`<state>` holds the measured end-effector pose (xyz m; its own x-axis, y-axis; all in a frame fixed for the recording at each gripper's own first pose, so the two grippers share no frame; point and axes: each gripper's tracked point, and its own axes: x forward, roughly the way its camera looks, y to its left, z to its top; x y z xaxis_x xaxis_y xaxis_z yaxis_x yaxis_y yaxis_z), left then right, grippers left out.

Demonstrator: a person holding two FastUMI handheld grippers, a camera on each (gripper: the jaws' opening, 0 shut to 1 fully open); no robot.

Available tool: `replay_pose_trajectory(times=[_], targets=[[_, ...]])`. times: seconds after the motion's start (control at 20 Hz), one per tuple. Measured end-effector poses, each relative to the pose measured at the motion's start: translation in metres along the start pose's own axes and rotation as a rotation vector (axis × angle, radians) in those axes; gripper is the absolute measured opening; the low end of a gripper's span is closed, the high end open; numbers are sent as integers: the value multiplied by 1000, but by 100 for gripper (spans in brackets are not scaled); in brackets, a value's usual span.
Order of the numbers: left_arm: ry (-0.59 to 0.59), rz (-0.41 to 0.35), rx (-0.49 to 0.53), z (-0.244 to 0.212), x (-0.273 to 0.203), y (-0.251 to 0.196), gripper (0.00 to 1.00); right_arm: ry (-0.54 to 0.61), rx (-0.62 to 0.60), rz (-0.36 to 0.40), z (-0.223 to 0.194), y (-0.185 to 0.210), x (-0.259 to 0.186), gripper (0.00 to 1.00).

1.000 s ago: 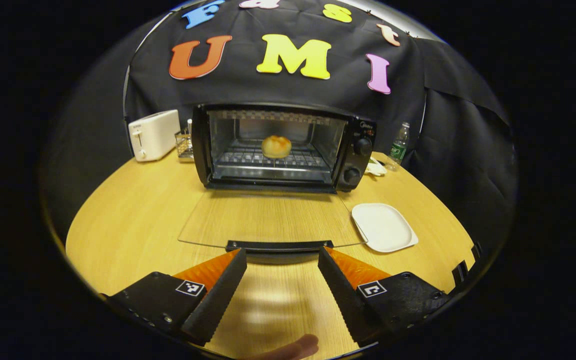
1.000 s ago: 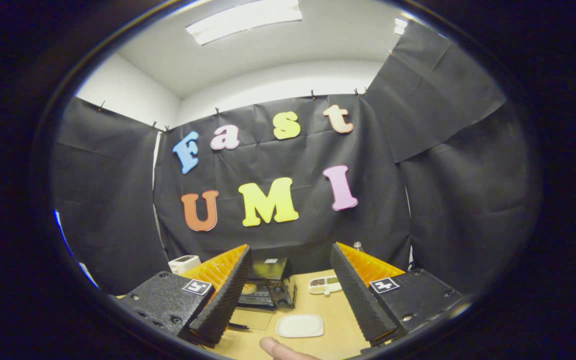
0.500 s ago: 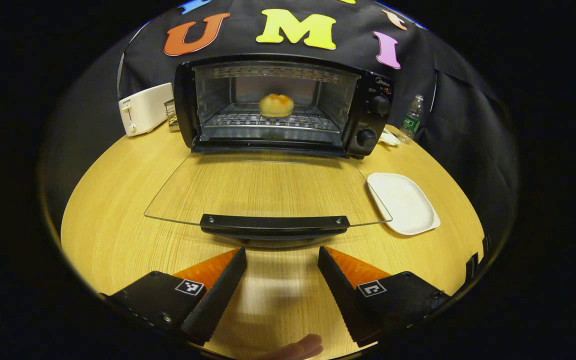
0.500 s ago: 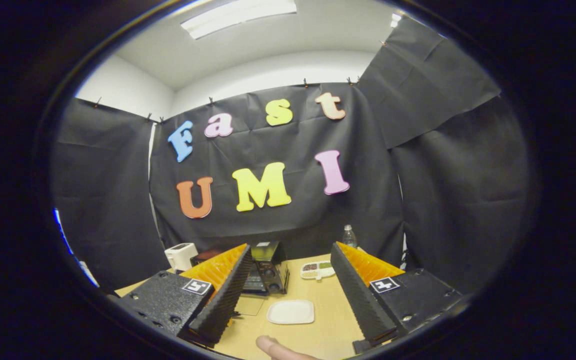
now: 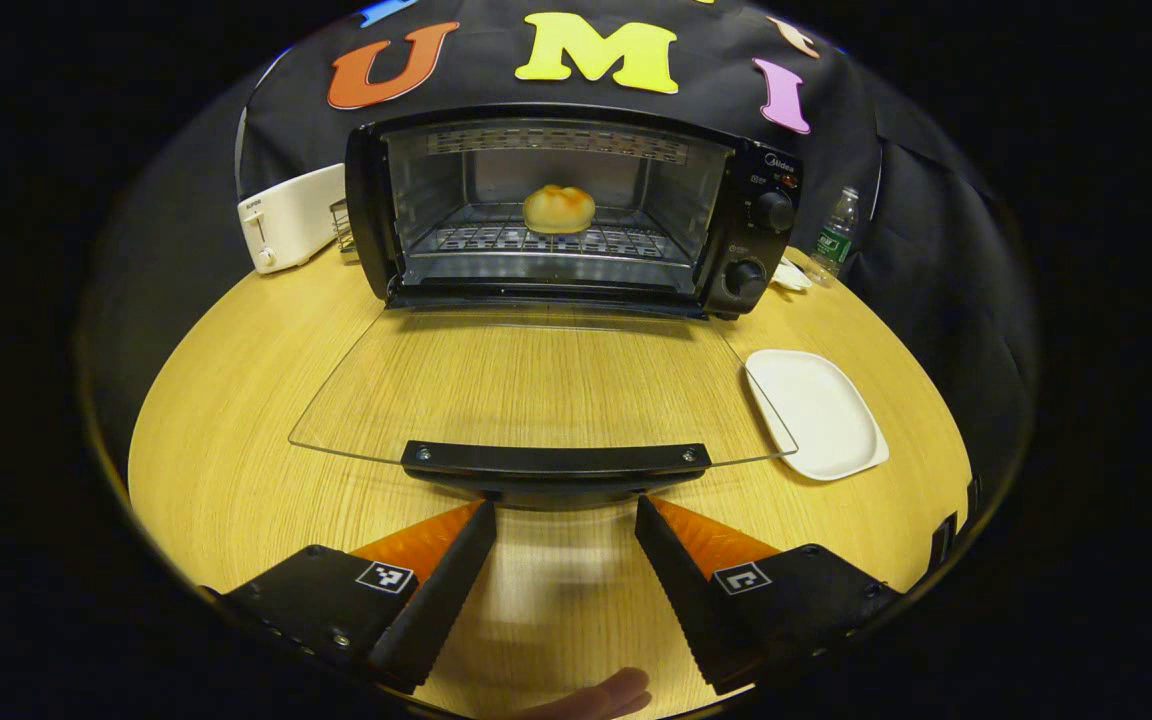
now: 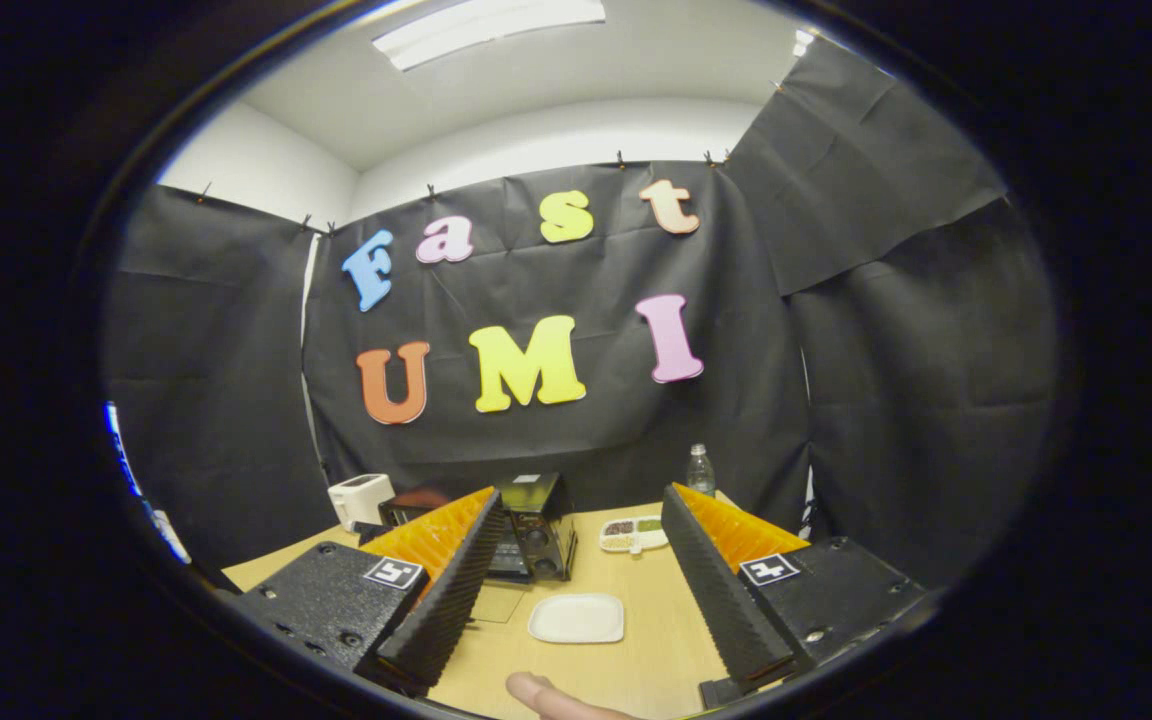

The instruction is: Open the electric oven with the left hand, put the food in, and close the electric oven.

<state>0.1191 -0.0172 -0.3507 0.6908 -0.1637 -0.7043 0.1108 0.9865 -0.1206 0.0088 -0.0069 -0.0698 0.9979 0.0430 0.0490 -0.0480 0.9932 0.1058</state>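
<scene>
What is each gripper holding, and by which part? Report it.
Nothing. The left gripper is open just short of the oven door handle; the right gripper is open in the air.

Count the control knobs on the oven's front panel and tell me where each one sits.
2. The upper knob and the lower knob sit one above the other on the oven panel, right of the open cavity.
</scene>
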Motion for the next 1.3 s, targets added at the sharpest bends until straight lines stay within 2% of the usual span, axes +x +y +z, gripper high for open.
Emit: replay_pose_trajectory(times=[0.5, 0.7, 0.8, 0.85, 0.9, 1.0, 1.05, 1.1, 1.3], targets=[[-97, -9, -25, 40, -28, -4, 93, 20, -7, 3, -10, -1, 3, 96], [-205, -13, 7, 78, -38, -5, 94, 25, -2, -2, -13, -5, 3, 96], [-261, 15, 5, 98, -36, 5, 96, 28, 2, -6, -14, -7, 4, 96], [-267, 30, -1, 106, -33, 10, 90, 30, 3, -6, -16, -7, 4, 96], [-275, 32, -12, 115, -30, 14, 96, 33, 2, -7, -17, -7, 5, 96], [-304, 16, -38, 136, -24, 19, 93, 35, 0, -11, -18, -9, 5, 96], [-320, 15, -54, 144, -23, 22, 84, 37, -2, -11, -19, -9, 6, 96], [-342, 28, -68, 153, -23, 29, 94, 41, -3, -11, -21, -9, 6, 96], [-380, 29, -113, 166, -38, 42, 93, 60, -4, -9, -29, -8, 8, 96]])
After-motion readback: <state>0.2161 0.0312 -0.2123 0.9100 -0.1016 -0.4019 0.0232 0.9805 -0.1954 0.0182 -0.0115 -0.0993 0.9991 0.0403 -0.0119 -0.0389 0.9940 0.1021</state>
